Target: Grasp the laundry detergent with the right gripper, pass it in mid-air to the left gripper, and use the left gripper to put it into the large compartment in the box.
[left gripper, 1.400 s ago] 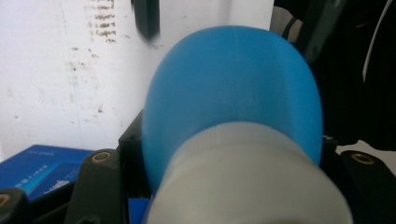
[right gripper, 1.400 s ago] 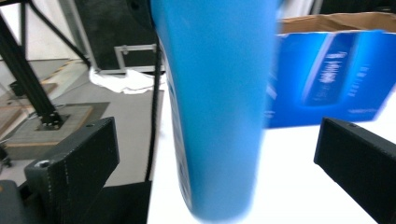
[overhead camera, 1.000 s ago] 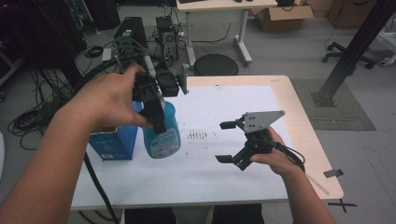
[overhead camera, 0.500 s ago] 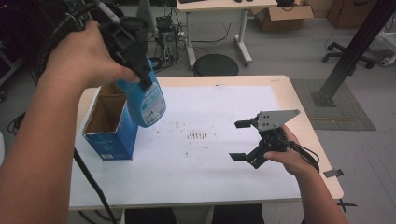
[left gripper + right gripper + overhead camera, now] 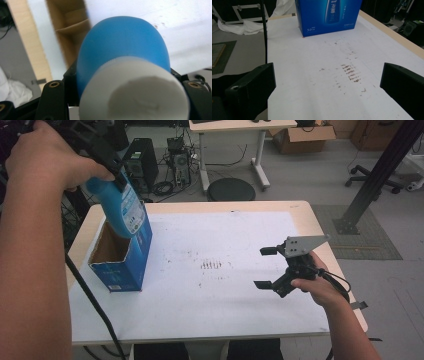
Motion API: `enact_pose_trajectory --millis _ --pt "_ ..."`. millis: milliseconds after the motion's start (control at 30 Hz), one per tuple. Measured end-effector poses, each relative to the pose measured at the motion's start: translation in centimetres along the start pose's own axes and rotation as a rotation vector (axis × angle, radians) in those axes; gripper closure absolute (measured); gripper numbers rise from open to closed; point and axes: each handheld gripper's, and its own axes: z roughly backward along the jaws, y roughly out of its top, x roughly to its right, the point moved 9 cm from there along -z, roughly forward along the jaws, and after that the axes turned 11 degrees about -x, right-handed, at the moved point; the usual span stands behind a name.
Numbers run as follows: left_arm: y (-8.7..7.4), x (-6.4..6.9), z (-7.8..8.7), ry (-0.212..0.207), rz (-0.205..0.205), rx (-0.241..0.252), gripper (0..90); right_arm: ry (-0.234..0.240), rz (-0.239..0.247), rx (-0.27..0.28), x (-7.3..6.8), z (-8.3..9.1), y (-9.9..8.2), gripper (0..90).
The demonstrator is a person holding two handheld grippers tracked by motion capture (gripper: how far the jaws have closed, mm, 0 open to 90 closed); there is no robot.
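A blue bottle (image 5: pixel 124 211) with a white cap (image 5: pixel 135 87) hangs tilted over the open top of a blue carton (image 5: pixel 125 265) at the table's left. My left gripper (image 5: pixel 109 176) is shut on the bottle's neck, high at the upper left. In the left gripper view the bottle's body (image 5: pixel 122 42) bulges between the jaws, with the carton's brown inside (image 5: pixel 72 32) below it. My right gripper (image 5: pixel 264 267) stands open and holds nothing over the right side of the white sheet (image 5: pixel 225 235). In the right gripper view the right gripper (image 5: pixel 327 92) faces the carton (image 5: pixel 329 15).
Brown smudges (image 5: pixel 212 265) mark the middle of the sheet. The left gripper's cable (image 5: pixel 90 295) trails down past the table's left front. Behind the table are a round black stool (image 5: pixel 231 189), computer gear (image 5: pixel 175 160) and a second desk (image 5: pixel 235 125).
The left gripper has lifted the bottle from beside the carton, up and to the left, until it hangs over the open top. The right gripper has drifted a little to the right.
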Motion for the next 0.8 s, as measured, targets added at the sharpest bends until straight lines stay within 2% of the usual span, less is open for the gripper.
enact_pose_trajectory --millis 200,400,800 --pt "0.3 -2.8 -1.0 0.021 0.102 0.001 38.2 -0.002 -0.007 -0.009 0.2 0.0 -0.3 0.1" --pt "0.6 -4.0 -2.1 0.041 0.133 -0.005 38.2 0.005 -0.013 -0.023 0.3 -0.5 -0.5 0.2" --pt "0.9 -5.5 -4.7 0.046 0.159 -0.031 38.2 0.011 -0.022 -0.044 0.4 -1.2 -0.6 0.4"
